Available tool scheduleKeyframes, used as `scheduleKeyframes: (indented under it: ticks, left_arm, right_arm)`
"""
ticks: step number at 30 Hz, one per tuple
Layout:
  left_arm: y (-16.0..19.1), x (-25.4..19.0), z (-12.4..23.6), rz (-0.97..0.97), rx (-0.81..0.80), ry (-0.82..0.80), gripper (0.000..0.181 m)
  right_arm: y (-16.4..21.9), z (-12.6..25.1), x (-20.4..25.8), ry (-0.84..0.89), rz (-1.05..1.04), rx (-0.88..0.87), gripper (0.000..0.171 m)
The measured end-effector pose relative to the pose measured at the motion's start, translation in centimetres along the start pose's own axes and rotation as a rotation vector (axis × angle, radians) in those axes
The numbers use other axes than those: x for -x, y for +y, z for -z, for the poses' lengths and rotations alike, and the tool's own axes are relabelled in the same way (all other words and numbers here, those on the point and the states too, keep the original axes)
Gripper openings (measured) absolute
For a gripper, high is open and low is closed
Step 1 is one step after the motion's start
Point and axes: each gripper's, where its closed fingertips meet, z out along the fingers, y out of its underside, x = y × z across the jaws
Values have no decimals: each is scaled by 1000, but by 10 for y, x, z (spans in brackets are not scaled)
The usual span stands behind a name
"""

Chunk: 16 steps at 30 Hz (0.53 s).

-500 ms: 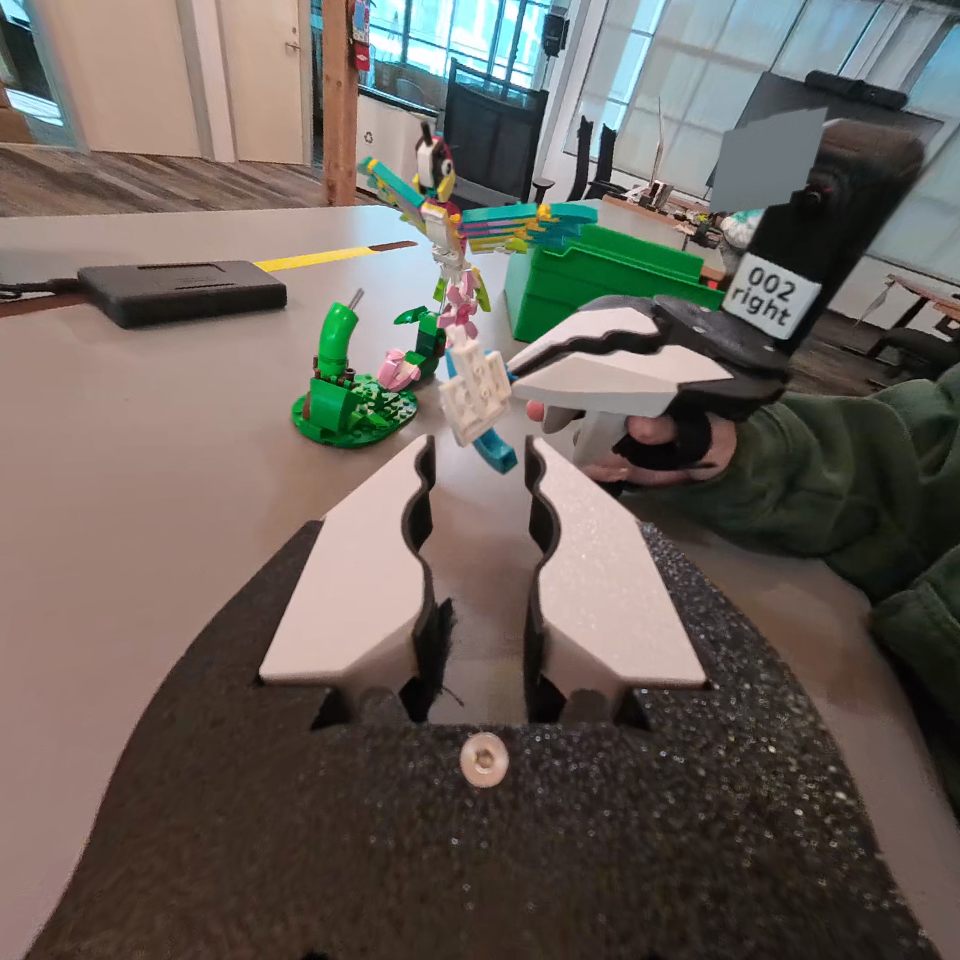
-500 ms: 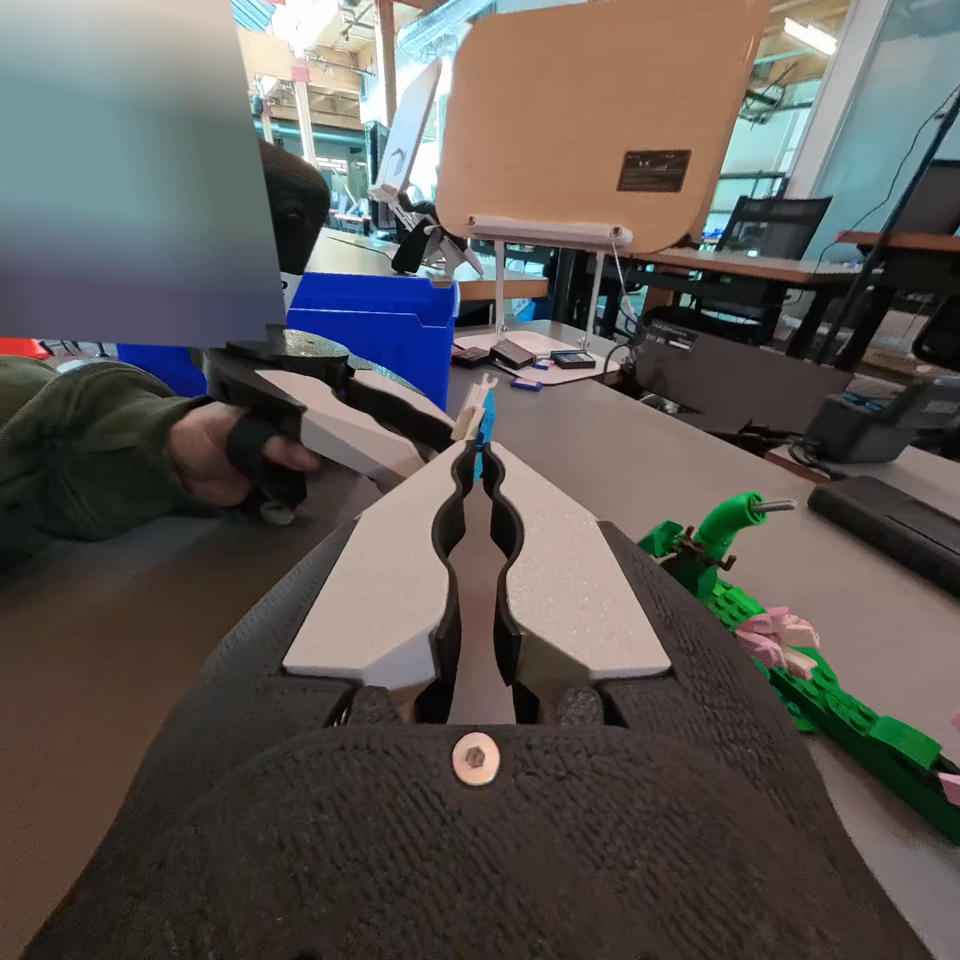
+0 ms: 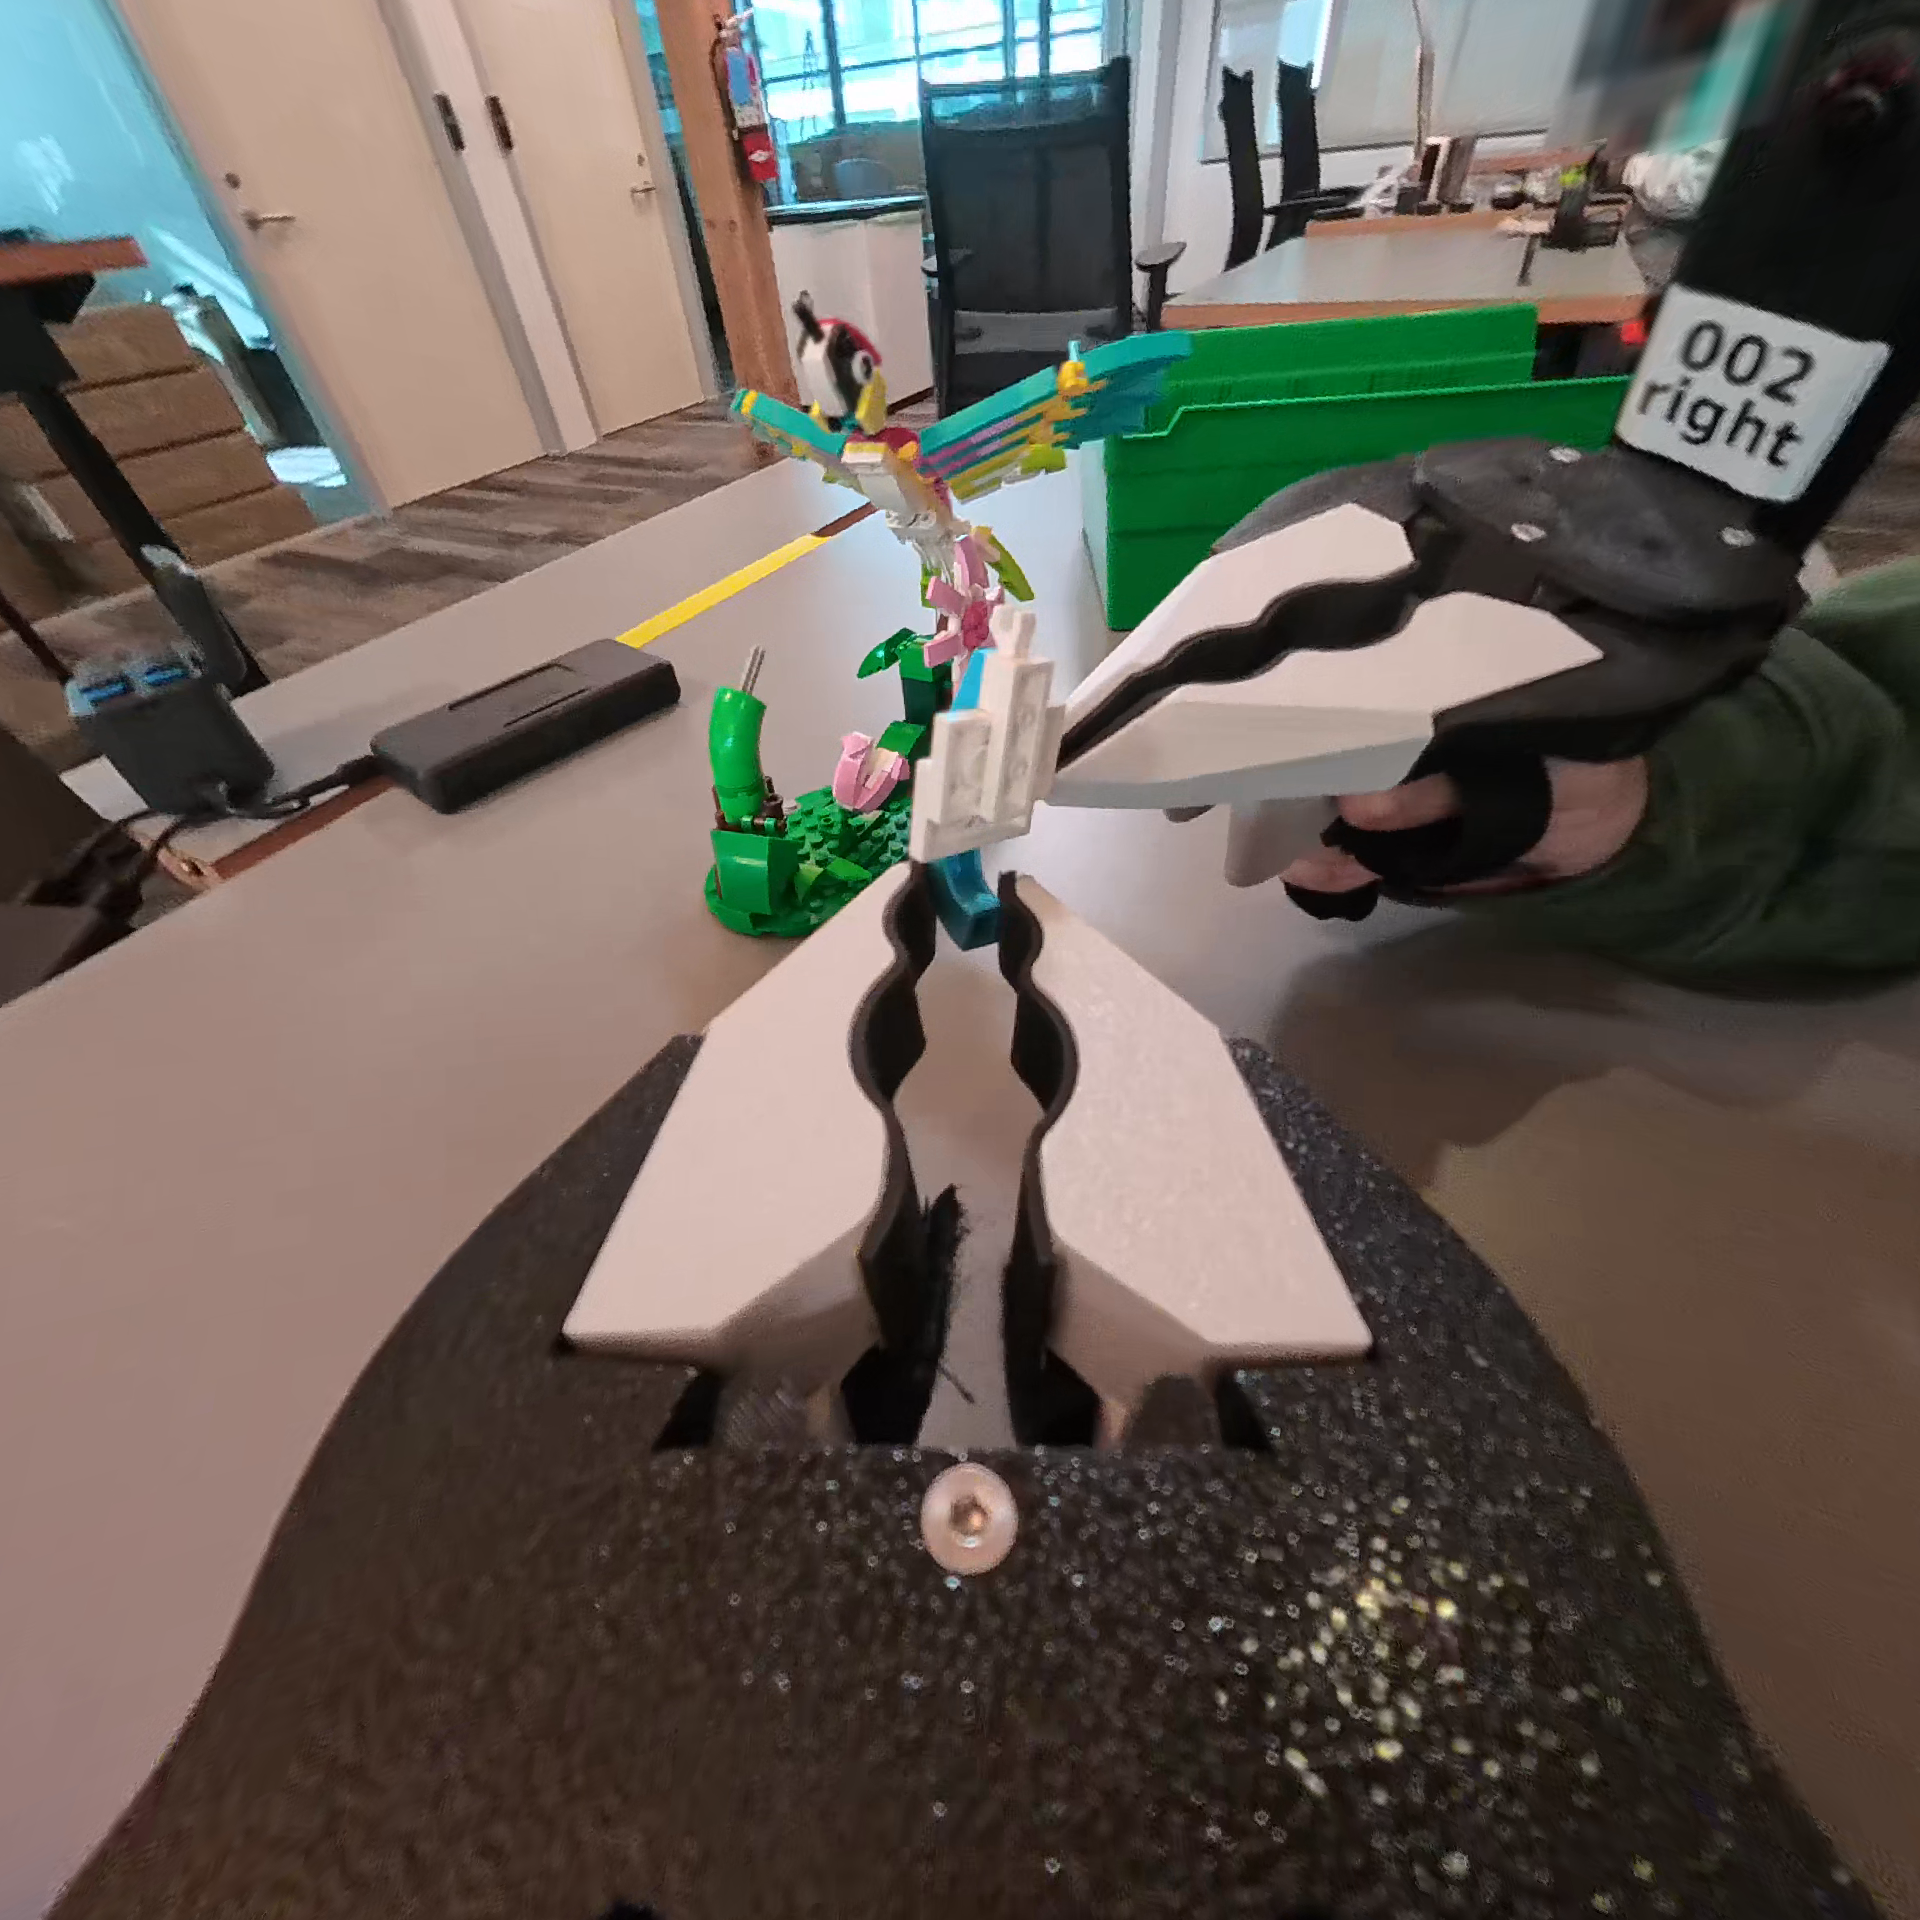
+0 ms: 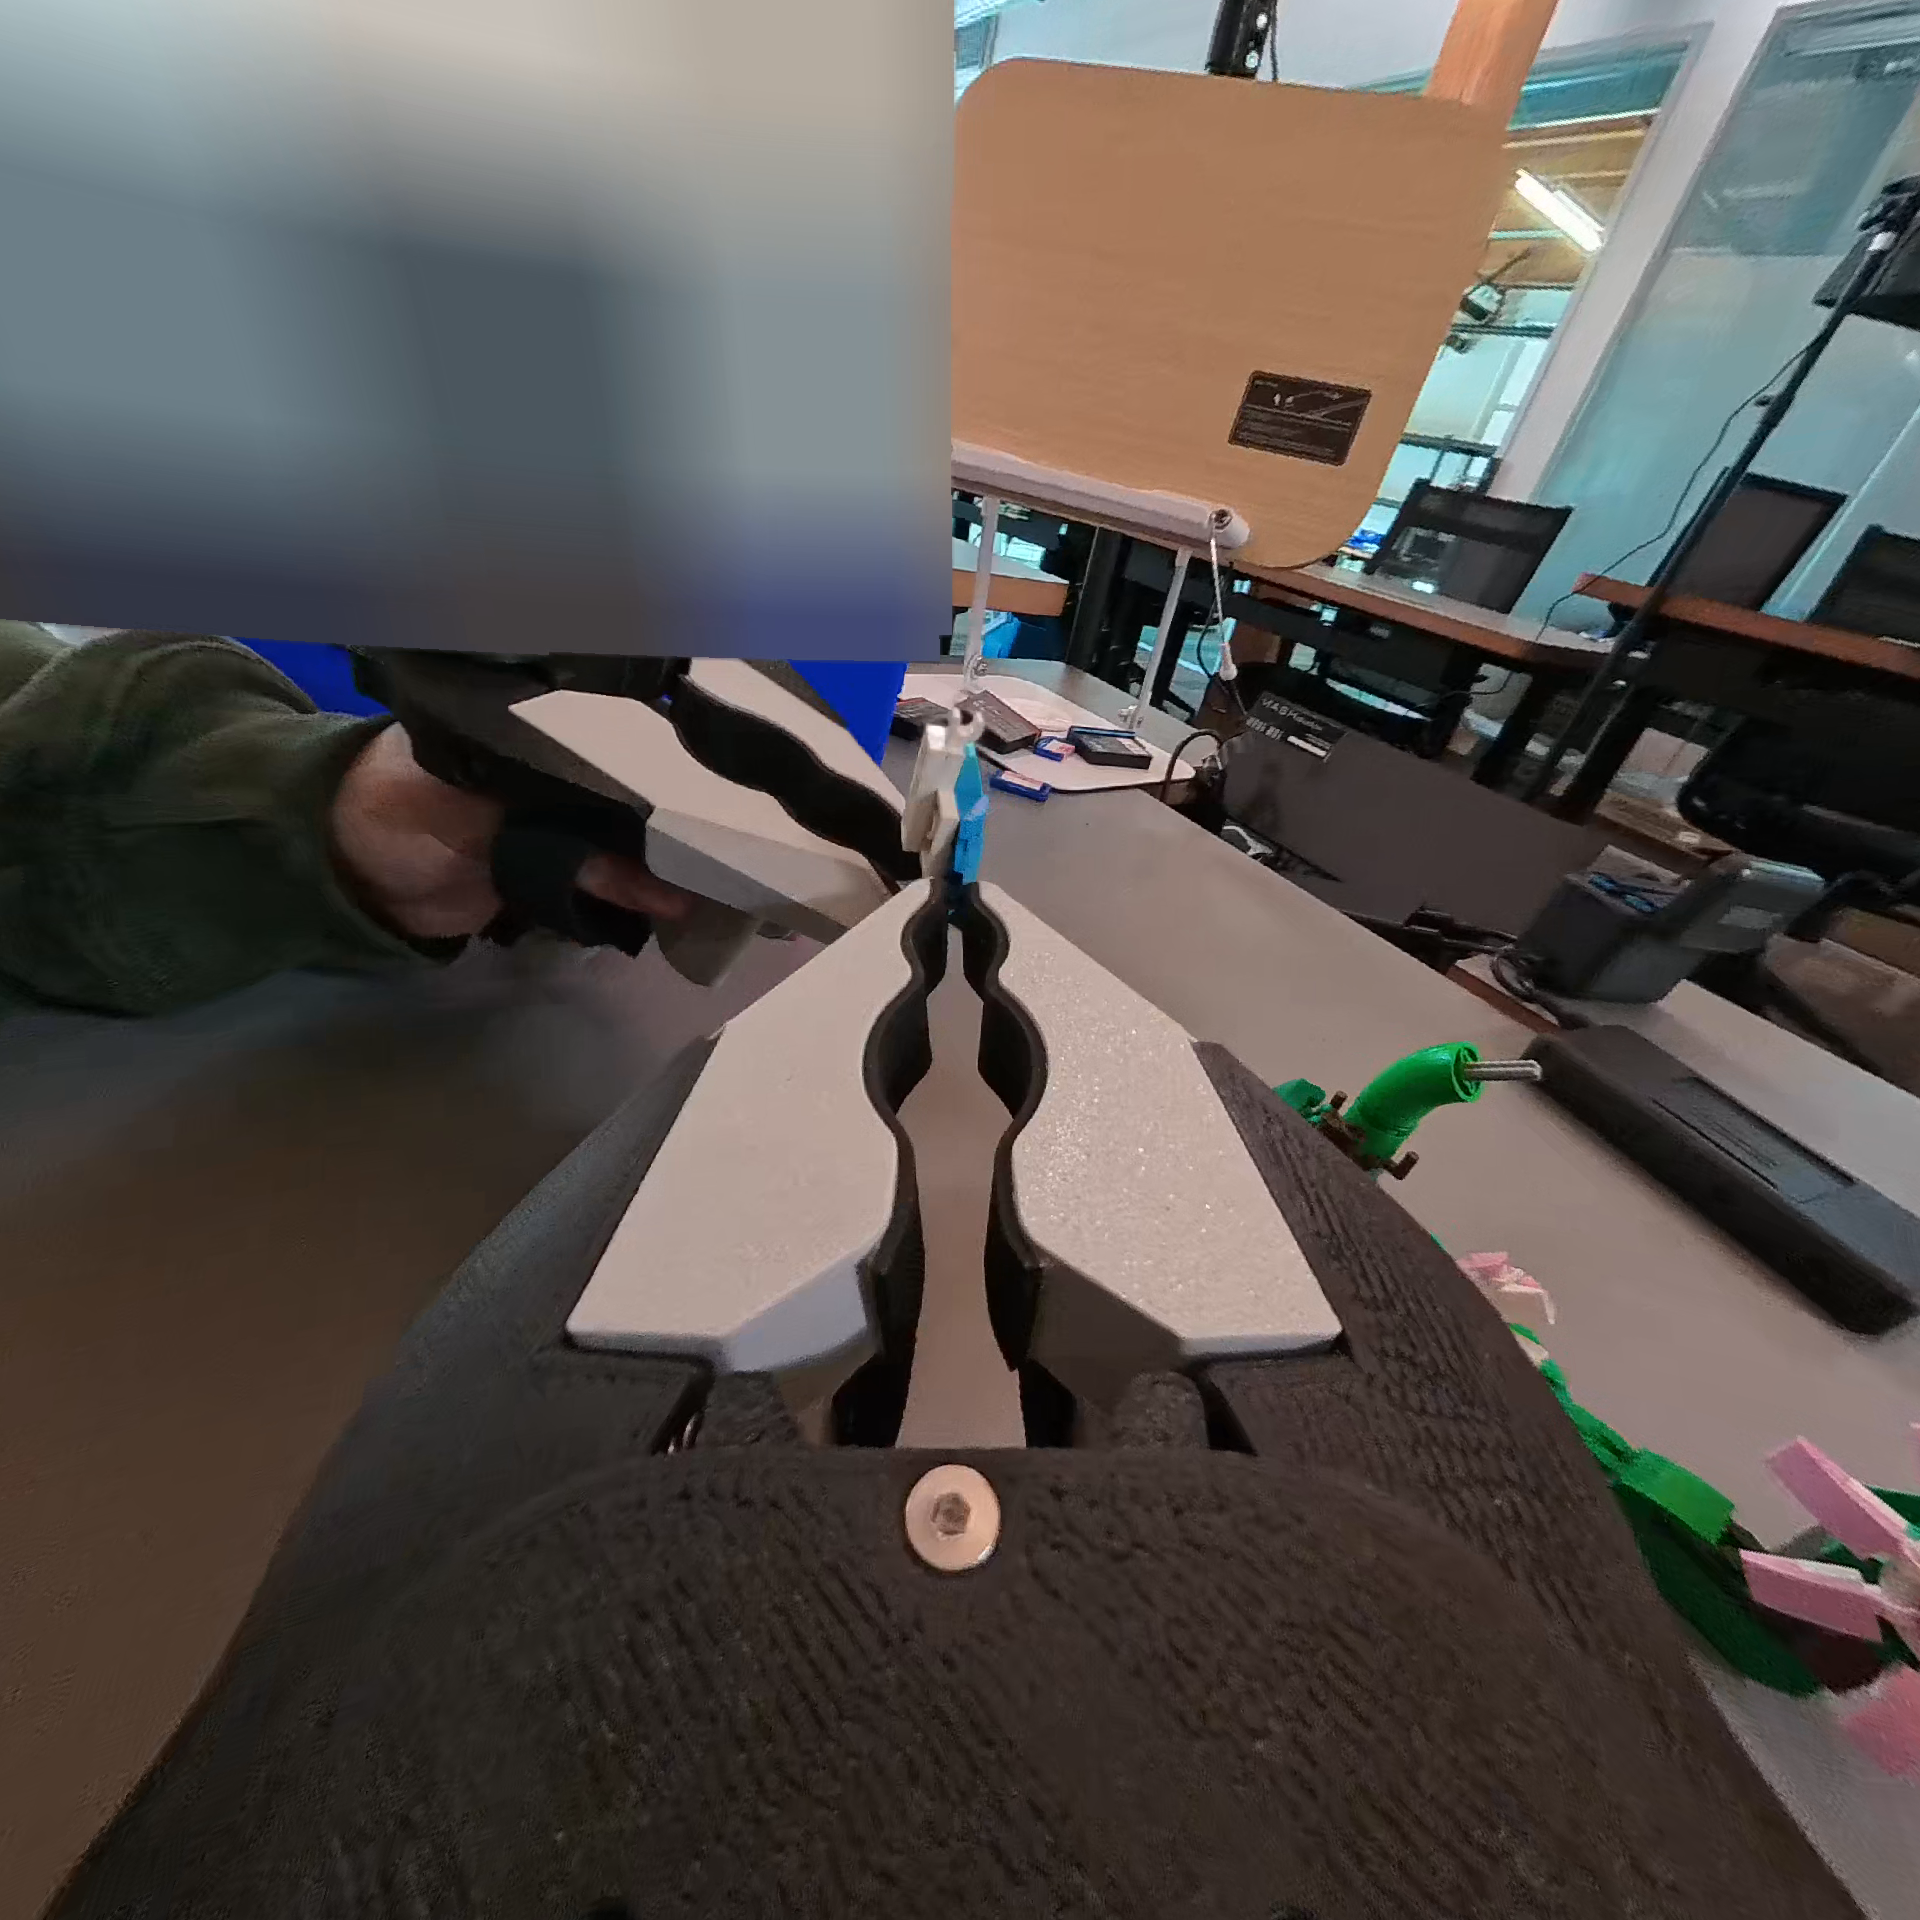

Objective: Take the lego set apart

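Left claw gapes, its tips flanking the blue end of a small white-and-blue piece that the right claw pinches. Behind stands the bird model on its green base, mostly assembled; I judge most dismantling remains.

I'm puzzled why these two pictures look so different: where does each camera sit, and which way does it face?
Left wrist view: on the left claw, facing the lego bird; its own fingers show, plus the right claw and hand.
Right wrist view: on the right claw, facing roughly the opposite way, toward office desks; its own fingers show, plus the left claw.
Shared: the white-and-blue piece, held by the right claw.
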Motion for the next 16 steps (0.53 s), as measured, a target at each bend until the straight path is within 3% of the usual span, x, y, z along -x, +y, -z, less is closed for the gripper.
scheduleKeyframes:
  ticks: [1, 16]
  left_arm:
    - [-1, -1, 1, -13, -4, 13, 10]
    - [10, -24, 3, -127, 39, 165, 11]
  right_arm:
    - [-1, 1, 1, -14, -5, -2, 0]
    - [16, 20, 17, -154, -69, 70, 0]
